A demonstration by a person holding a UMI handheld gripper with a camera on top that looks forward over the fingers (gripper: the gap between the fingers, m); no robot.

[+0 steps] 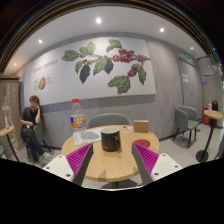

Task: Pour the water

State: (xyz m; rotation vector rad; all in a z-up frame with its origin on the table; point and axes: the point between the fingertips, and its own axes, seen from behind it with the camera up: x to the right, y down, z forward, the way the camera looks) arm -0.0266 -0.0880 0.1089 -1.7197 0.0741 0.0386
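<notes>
The gripper (111, 158) has its fingers apart, and the two pink pads (80, 158) stand wide on either side of the round wooden table (110, 166). A dark cup (110, 140) stands upright on the table, straight ahead, between the fingers and a little beyond their tips, not touched by them. The water bottle (76, 117), upright with a red cap, is farther and to the left of the cup. A small brown box (141, 126) sits far right. Behind are a grey chair (108, 120) and a seated person (32, 118). Nothing seems to block the way to the cup.
</notes>
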